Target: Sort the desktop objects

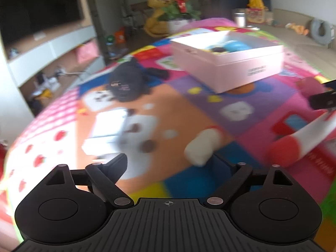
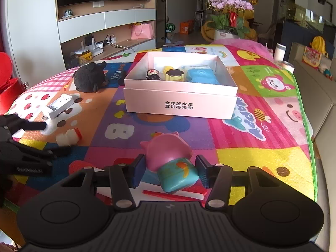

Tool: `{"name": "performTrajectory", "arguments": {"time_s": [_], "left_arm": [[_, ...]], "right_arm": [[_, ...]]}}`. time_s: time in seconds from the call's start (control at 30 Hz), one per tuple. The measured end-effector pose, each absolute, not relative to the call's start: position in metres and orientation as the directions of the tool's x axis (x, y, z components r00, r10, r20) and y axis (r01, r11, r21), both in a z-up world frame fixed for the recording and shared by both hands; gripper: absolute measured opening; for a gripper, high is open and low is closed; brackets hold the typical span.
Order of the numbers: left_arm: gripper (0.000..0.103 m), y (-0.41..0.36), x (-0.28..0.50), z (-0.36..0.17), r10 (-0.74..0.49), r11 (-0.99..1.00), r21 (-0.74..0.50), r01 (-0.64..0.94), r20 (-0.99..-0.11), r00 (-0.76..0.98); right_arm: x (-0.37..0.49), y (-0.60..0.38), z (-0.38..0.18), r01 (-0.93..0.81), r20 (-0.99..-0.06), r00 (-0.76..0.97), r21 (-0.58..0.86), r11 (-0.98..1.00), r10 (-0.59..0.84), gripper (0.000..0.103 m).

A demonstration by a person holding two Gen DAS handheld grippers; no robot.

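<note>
1. Right wrist view shows the bright patchwork cartoon play mat (image 2: 262, 147) covering the whole work surface, with squares of pink, purple, yellow and green.
2. At 12 o'clock on the mat sits the open pale pink rectangular cardboard box (image 2: 180, 103), black printed characters on its near wall. Inside lie a blue soft pack (image 2: 201, 75), a yellow flower-shaped toy with a dark centre (image 2: 173, 73) and a small dark figurine with a red-and-white cap (image 2: 152, 74).
3. At 10 o'clock, left of the box, rests the black round plush animal (image 2: 90, 79); in the left wrist view it is a blurred dark lump (image 1: 128, 84) at 11 o'clock.
4. At 6 o'clock the pink pig figure in a teal dress (image 2: 170, 163) lies on the mat between the blue pads of the right gripper (image 2: 169, 173). The jaws are spread wide, both pads just beside the toy; contact cannot be told.
5. At 9 o'clock lies the white flat rectangular device (image 2: 59, 107).
6. Below it, at 8 o'clock, is the small white block with a red end (image 2: 68, 137), just beyond the left gripper (image 2: 55, 138), whose jaws are apart.
7. Left wrist view is motion-blurred: the left gripper (image 1: 168, 163) is spread wide, with that block (image 1: 202, 150) near its right finger.
</note>
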State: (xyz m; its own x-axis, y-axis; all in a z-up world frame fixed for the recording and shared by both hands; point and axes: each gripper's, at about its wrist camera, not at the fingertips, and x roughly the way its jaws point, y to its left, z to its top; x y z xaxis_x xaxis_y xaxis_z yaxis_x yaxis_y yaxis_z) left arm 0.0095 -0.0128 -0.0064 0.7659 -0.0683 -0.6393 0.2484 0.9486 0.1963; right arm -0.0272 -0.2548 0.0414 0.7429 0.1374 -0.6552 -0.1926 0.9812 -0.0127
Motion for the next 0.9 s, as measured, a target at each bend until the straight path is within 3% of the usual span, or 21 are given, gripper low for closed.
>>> {"name": "performTrajectory", "arguments": {"time_s": [0.17, 0.33, 0.53, 0.67, 0.73, 0.8, 0.9], "left_arm": [[0.092, 0.013, 0.011, -0.003, -0.007, 0.965, 0.197, 0.171, -0.637, 0.771], [0.091, 0.018, 0.004, 0.007, -0.174, 0.967, 0.029, 0.251, -0.644, 0.745], [0.085, -0.020, 0.005, 0.005, -0.268, 0.932, 0.015, 0.361, -0.643, 0.718], [0.069, -0.035, 0.018, -0.005, -0.240, 0.935, 0.041, 0.353, -0.658, 0.714], [0.067, -0.035, 0.021, -0.008, -0.248, 0.935, 0.030, 0.354, -0.660, 0.710], [0.054, -0.037, 0.020, -0.007, -0.255, 0.930, 0.032, 0.365, -0.658, 0.709], [0.048, -0.038, 0.018, -0.006, -0.261, 0.925, 0.038, 0.377, -0.657, 0.707]], "right_arm": [[-0.028, -0.252, 0.041, -0.197, -0.651, 0.746, -0.013, 0.980, 0.141, 0.052], [-0.028, -0.250, 0.038, -0.189, -0.653, 0.747, -0.022, 0.982, 0.129, 0.052], [-0.030, -0.249, 0.036, -0.188, -0.651, 0.748, -0.025, 0.982, 0.127, 0.052], [-0.033, -0.249, 0.037, -0.191, -0.649, 0.750, -0.023, 0.981, 0.131, 0.052], [-0.034, -0.250, 0.036, -0.194, -0.652, 0.747, -0.021, 0.981, 0.134, 0.052], [-0.034, -0.250, 0.033, -0.194, -0.658, 0.741, -0.023, 0.981, 0.131, 0.052], [-0.031, -0.251, 0.030, -0.187, -0.664, 0.737, -0.026, 0.982, 0.123, 0.058]]}}
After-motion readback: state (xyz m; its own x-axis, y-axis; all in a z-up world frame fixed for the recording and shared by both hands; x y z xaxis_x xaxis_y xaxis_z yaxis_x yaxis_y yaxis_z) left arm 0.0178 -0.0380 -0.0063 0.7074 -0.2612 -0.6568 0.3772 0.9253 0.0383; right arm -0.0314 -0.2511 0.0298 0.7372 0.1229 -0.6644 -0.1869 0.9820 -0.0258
